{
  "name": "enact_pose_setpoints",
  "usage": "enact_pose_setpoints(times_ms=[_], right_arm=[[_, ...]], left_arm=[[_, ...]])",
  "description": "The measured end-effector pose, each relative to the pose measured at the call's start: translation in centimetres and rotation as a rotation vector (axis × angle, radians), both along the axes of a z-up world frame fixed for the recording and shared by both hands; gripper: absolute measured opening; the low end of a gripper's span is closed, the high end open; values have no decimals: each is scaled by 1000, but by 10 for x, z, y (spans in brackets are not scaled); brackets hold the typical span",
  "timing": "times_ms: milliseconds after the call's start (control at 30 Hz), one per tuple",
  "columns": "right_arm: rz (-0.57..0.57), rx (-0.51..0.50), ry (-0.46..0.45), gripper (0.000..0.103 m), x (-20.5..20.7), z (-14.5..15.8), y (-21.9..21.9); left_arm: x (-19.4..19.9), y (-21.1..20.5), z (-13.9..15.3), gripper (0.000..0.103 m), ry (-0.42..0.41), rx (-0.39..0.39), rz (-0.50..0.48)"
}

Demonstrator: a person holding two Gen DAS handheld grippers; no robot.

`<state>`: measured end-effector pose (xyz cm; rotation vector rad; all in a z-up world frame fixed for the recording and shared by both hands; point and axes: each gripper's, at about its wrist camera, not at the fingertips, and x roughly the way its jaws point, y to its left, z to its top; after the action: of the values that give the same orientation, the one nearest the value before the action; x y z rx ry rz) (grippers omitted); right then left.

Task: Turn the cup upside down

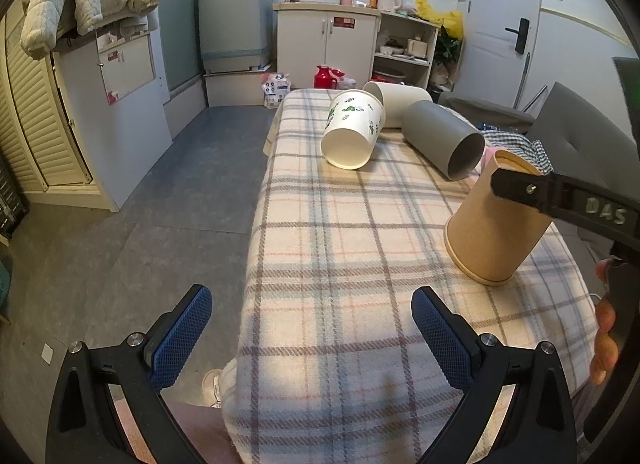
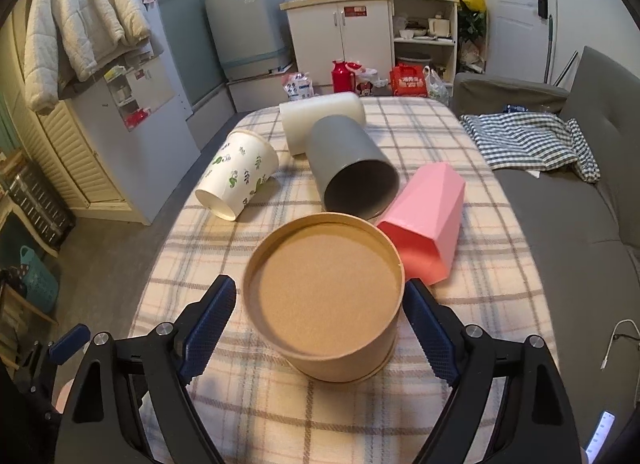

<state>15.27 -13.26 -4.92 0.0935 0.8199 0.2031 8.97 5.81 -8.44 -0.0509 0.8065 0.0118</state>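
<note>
The brown cup [image 2: 324,300] sits upside down on the checked tabletop [image 2: 460,304], right between the two blue fingers of the right claw [image 2: 320,320]. That claw is spread wide, with a little gap at each side of the cup. The left claw [image 1: 312,338] is spread too and holds nothing. Behind lie a leafy cup [image 2: 238,180], a grey cup [image 2: 352,168] and a pink box [image 2: 424,220]. A sofa [image 2: 568,224] stands beside the tabletop.

From the left wrist, the right gripper [image 1: 516,188] shows one finger across the brown paper cup [image 1: 494,224]; its other finger is hidden behind the cup and its body is cut off by the frame edge. The pink cup [image 1: 487,155] beyond that finger is almost wholly hidden. In the right wrist view, whether the pads [image 2: 208,328] touch the cup cannot be told.
</note>
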Motion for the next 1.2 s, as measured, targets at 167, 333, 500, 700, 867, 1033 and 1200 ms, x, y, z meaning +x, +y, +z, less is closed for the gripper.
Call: enact_pose_setpoints(times_ms=[167, 333, 500, 700, 867, 1033, 1200], right_arm=[[-4, 13, -75, 91, -22, 24, -13], [-13, 5, -142, 91, -48, 46, -31], [-40, -10, -196, 91, -77, 58, -54], [-68, -42, -225, 91, -106, 57, -74], [-75, -63, -239, 91, -123, 48, -81], [-82, -84, -252, 91, -132, 31, -82], [-89, -44, -268, 101, -136, 29, -81]], left_arm=[[-7, -5, 5, 103, -21, 16, 6], [-20, -13, 17, 103, -47, 29, 16], [-35, -29, 38, 103, -103, 43, 8], [-47, -47, 58, 103, -163, 46, -14], [-58, -63, 66, 103, -205, 56, -46], [-70, -72, 66, 103, -255, 56, -81], [-77, -77, 61, 103, -270, 77, -103]])
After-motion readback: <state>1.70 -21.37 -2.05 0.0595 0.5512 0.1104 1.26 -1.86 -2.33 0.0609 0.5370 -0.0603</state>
